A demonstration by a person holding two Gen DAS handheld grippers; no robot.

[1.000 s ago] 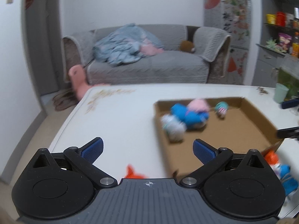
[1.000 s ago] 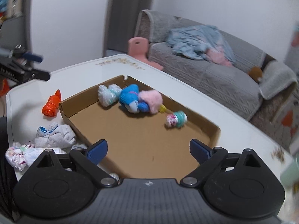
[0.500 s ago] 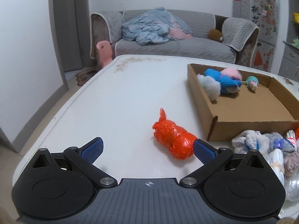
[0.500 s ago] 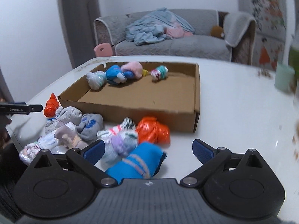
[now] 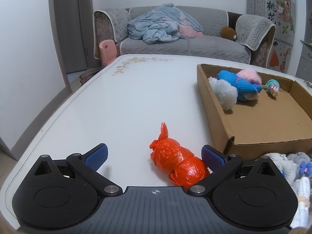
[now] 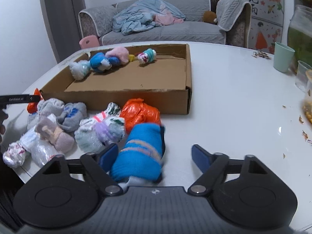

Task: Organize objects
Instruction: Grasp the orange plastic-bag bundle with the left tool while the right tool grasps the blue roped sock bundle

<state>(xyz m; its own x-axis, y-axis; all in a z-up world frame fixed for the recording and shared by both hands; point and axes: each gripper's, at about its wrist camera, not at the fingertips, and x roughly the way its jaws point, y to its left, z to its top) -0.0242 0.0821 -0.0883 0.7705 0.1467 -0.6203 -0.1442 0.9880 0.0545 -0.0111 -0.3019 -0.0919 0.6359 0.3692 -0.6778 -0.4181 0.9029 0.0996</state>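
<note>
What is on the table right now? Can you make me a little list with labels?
left gripper: open, around an orange bag bundle lying on the white table
right gripper: open, around a blue rolled sock
cardboard box: holds four rolled bundles along its far wall
pile: rolled socks and wrapped bundles on the table, outside the box's near wall
green cup: upright on the table, apart from the box

Each black hand-held gripper (image 5: 154, 155) has blue ribbed fingertips (image 6: 200, 158) and silver screws.
</note>
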